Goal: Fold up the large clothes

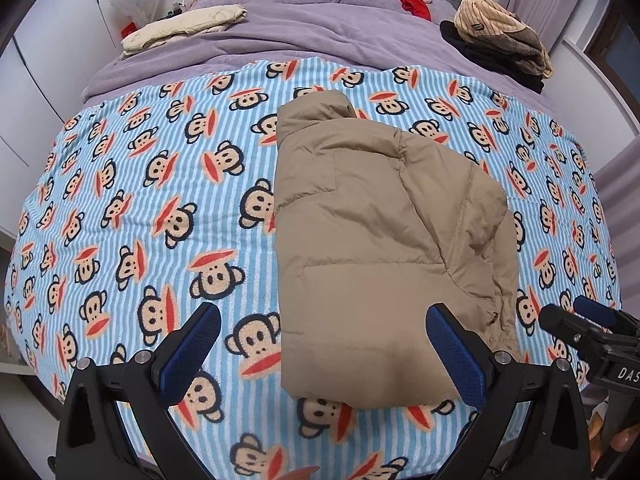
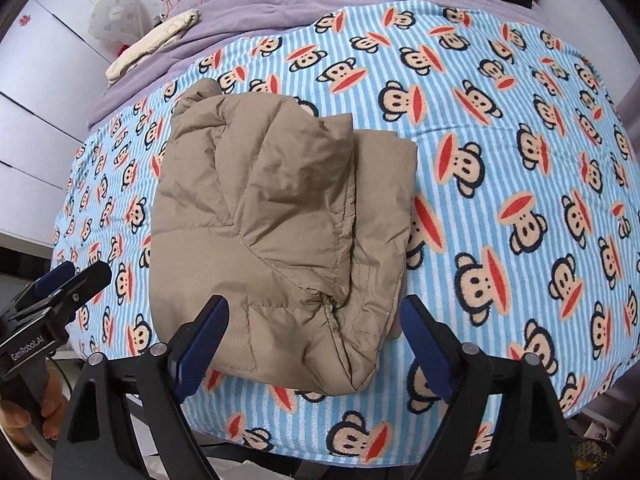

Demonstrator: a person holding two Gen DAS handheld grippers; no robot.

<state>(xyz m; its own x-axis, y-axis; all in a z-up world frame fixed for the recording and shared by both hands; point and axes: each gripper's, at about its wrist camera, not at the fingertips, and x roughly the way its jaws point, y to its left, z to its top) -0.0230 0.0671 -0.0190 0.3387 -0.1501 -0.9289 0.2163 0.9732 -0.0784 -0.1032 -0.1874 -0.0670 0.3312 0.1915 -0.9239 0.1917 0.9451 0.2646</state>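
The right gripper (image 2: 314, 344) is held spread wide, nothing pinched; the folded tan puffer jacket (image 2: 276, 216) lies just ahead and below it on the monkey-print blanket (image 2: 500, 168). The left gripper (image 1: 324, 356) is likewise spread, the jacket ahead toward its right finger

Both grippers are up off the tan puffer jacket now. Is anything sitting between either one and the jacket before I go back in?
Nothing visible. The tan puffer jacket lies folded on the monkey-print blanket, with nothing on top of it. The right gripper and left gripper both stand open above its near edge, jaws empty.
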